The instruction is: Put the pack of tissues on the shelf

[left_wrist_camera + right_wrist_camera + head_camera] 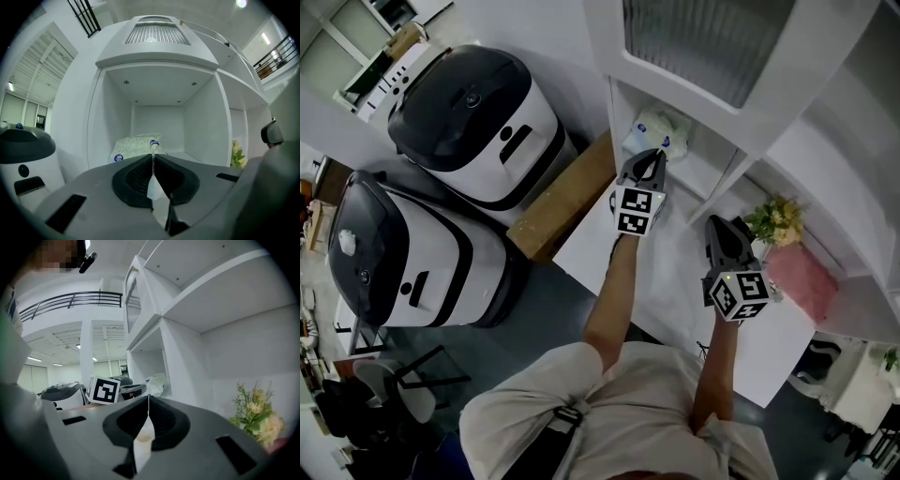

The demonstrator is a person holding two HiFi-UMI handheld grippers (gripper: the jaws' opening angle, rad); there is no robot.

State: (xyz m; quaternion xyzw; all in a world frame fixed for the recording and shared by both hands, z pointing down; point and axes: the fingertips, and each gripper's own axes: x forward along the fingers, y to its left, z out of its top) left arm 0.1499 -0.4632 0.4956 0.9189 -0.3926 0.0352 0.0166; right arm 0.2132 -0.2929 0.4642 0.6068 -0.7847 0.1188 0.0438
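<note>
Showroom-like hall: white machines (pixel 478 122), mezzanine railing (pixel 70 298)

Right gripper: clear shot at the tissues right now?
Probably not: the left gripper is at the tissues, apparently pinching the wrapper, and blocks the right gripper, whose jaws are shut.

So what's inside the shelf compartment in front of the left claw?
Only the pack of tissues, lying in the compartment toward its left wall. The shut left claw covers the pack's near edge and the floor before it.

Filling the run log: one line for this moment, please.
left gripper: shut on pack of tissues, inside shelf compartment | right gripper: shut, empty
</note>
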